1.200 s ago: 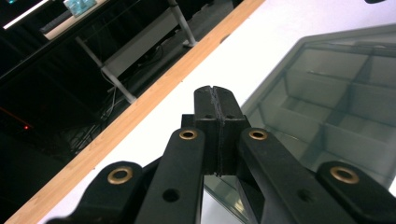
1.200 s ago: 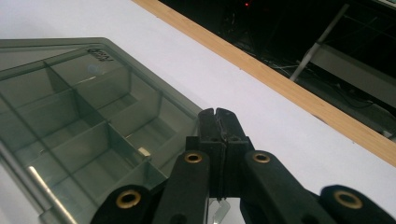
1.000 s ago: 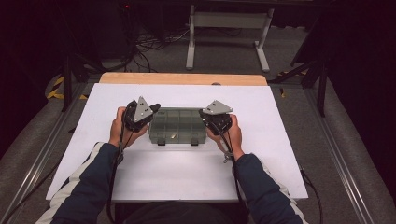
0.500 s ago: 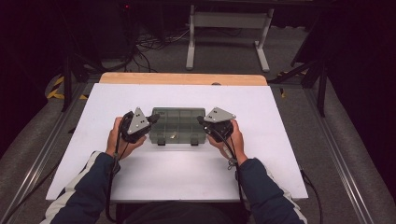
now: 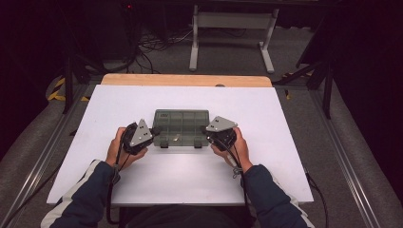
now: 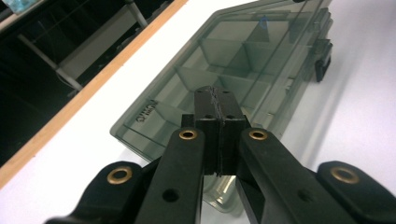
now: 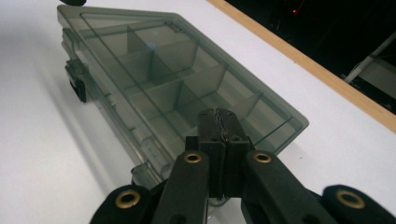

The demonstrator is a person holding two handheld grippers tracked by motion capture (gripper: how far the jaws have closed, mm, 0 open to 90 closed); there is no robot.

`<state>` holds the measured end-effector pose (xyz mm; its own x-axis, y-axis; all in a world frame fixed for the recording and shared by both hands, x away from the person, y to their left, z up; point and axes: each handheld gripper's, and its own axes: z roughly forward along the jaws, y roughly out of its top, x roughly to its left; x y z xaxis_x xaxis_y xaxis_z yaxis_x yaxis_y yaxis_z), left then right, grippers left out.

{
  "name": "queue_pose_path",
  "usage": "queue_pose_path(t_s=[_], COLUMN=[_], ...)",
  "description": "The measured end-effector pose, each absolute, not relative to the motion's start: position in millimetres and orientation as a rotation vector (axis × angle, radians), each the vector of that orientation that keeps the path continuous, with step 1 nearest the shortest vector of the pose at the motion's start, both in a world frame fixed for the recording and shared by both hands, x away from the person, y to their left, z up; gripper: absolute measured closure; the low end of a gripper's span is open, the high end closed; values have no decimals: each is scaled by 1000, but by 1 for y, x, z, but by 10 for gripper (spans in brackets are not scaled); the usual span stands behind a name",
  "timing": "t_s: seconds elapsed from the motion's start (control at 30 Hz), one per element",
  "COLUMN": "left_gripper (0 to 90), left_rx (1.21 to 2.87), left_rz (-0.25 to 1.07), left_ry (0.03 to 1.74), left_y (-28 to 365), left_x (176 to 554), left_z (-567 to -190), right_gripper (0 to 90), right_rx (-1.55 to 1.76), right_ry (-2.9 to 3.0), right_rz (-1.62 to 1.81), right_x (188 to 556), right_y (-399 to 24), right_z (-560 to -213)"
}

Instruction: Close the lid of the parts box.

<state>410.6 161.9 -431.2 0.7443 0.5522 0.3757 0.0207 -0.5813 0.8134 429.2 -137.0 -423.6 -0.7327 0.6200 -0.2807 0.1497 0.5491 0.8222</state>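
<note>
Mid-frame: smoky translucent plastic compartment box (image 5: 181,127), lid down, flanked by left gripper (image 5: 153,132) and right gripper (image 5: 207,130), jaws pressed together, empty

compartment box (image 6: 243,70): near corner hidden behind left gripper (image 6: 215,100) jaws; embossed lid lettering too blurred to read | high view: small item inside box too small to identify | right gripper (image 7: 218,122): body cut off by bottom edge

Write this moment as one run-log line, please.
left gripper: shut, at box's left end | right gripper: shut, at right end | compartment box: lid closed, on white table
</note>
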Motion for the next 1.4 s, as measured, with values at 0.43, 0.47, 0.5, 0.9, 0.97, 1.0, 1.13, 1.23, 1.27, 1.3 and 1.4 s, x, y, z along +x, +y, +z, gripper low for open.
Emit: queue_pose_path(t_s=[0.43, 0.47, 0.5, 0.9, 0.97, 1.0, 1.13, 1.23, 1.27, 1.3, 1.4], left_gripper=[898, 898, 898, 894, 893, 894, 896, 897, 898, 898, 898], left_rx=[2135, 2131, 2129, 2139, 2138, 2138, 2140, 2126, 2121, 2117, 2112], left_rz=[749, 743, 740, 729, 721, 721, 708, 692, 688, 685, 687], left_ry=[437, 440, 442, 436, 439, 439, 448, 465, 467, 471, 475], left_y=[160, 161, 161, 161, 161, 161, 162, 163, 164, 164, 164], left_x=[418, 418, 418, 418, 419, 419, 422, 423, 424, 424, 423], left_z=[-448, -448, -448, -448, -449, -449, -453, -454, -454, -454, -455], right_gripper=[892, 893, 894, 900, 899, 899, 899, 899, 899, 899, 899], right_rx=[592, 592, 592, 609, 605, 609, 611, 613, 615, 615, 613], right_ry=[2257, 2256, 2255, 2264, 2268, 2267, 2262, 2260, 2260, 2259, 2260], right_rz=[1105, 1109, 1112, 1150, 1149, 1152, 1165, 1178, 1182, 1185, 1190], right_x=[428, 428, 428, 431, 432, 432, 432, 432, 432, 432, 432], right_y=[-139, -139, -139, -140, -140, -141, -141, -142, -143, -143, -143], right_z=[-434, -435, -435, -442, -442, -443, -444, -445, -445, -445, -446])
